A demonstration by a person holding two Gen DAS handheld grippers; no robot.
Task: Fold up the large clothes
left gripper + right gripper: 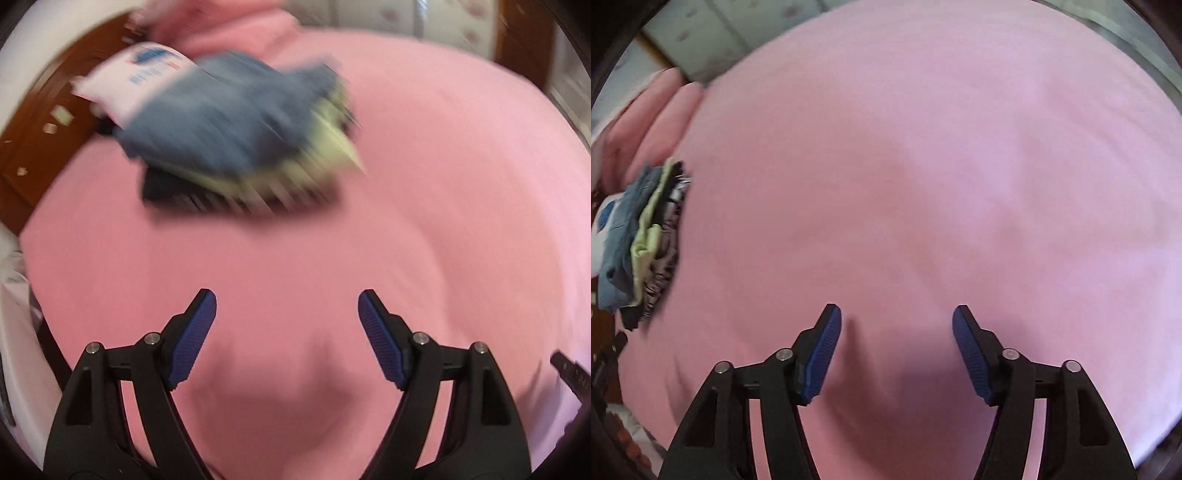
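Matt pink cloth [424,177], soft folded fabrics [229,129], glossy brown wood [33,147], ribbed blue claw pads [822,363].

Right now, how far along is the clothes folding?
Done, it seems: a stack of folded clothes sits on the pink sheet, blue denim on top, pale green and dark pieces beneath. In hand: nothing; the left gripper and right gripper are both open over bare sheet. Left: no unfolded garment shows in these blurred views, so what's left is unclear.
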